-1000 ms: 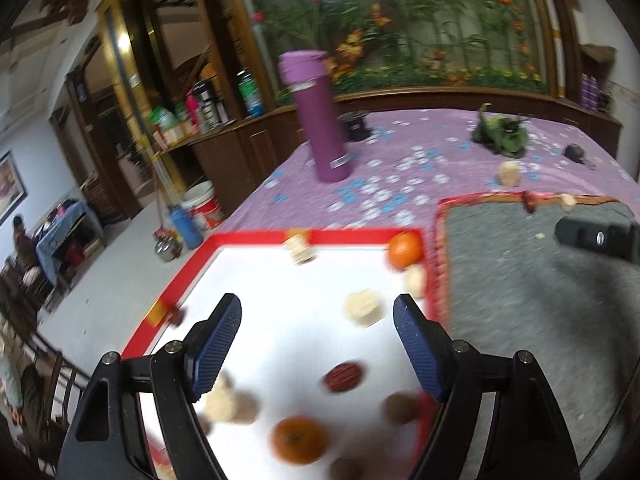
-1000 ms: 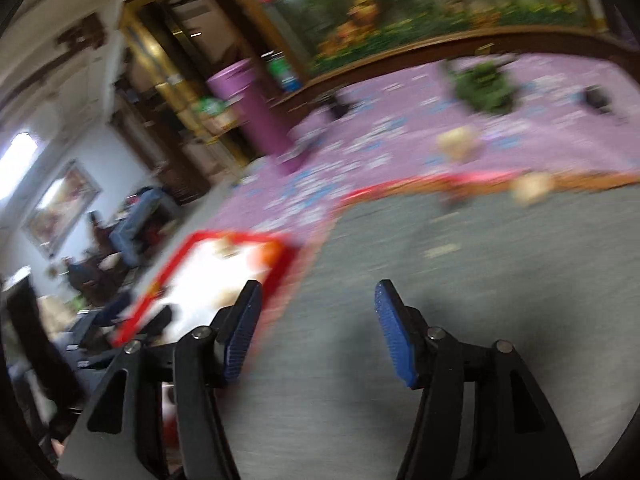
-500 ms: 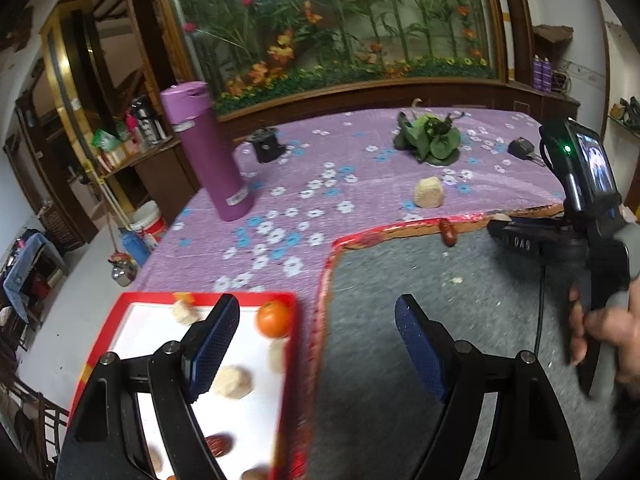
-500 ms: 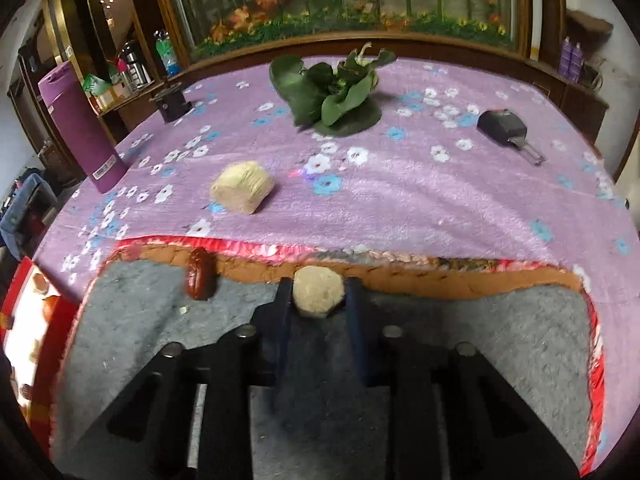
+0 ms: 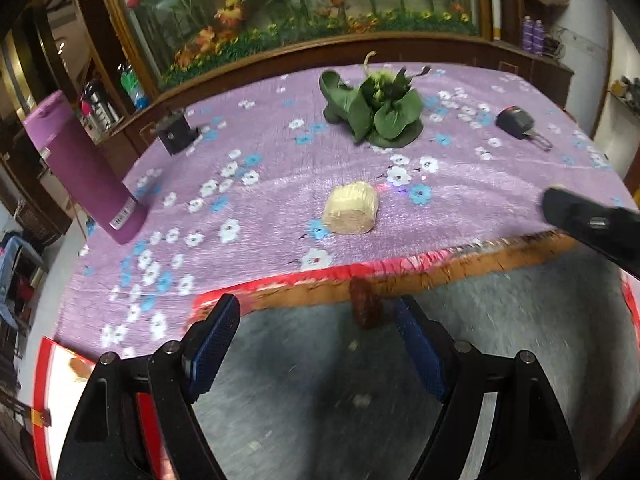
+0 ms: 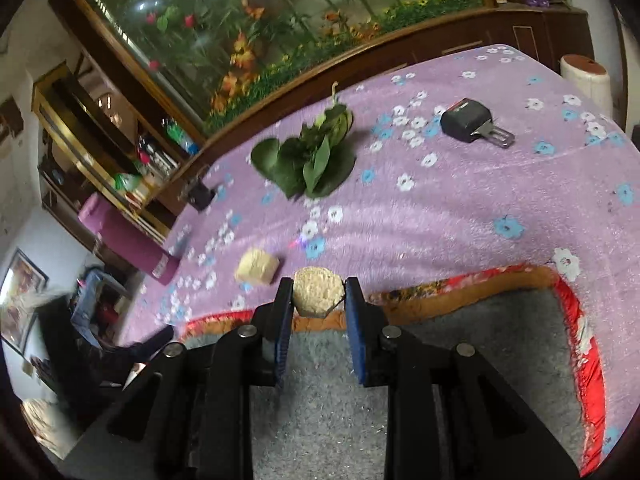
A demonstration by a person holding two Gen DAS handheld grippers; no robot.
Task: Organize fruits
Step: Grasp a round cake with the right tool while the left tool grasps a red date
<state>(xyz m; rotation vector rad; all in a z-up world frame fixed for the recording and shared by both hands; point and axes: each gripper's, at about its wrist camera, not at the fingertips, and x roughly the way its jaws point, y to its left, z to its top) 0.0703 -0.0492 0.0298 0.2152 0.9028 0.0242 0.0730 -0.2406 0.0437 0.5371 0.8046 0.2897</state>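
My right gripper [image 6: 319,294] is shut on a pale round fruit piece [image 6: 318,291], held above the far edge of the grey mat [image 6: 460,360]. A second pale chunk [image 6: 257,267] lies on the purple cloth just left of it, also seen as the pale chunk [image 5: 351,209] in the left wrist view. My left gripper [image 5: 318,312] hangs open over the grey mat [image 5: 320,380]. A dark red date [image 5: 365,308] lies at the mat's far edge, close inside the right fingertip. The right gripper's finger [image 5: 592,222] shows at the far right. The red-rimmed white tray [image 5: 48,380] is at the lower left.
A purple flask [image 5: 84,176] stands at the left on the flowered cloth. A bunch of green leaves [image 5: 376,108] lies at the back, a black key fob [image 5: 516,122] to its right, a small black box [image 5: 174,134] to its left.
My left gripper swung right from over the tray to the mat's far edge near the date. My right gripper closed on the pale fruit piece and lifted it.
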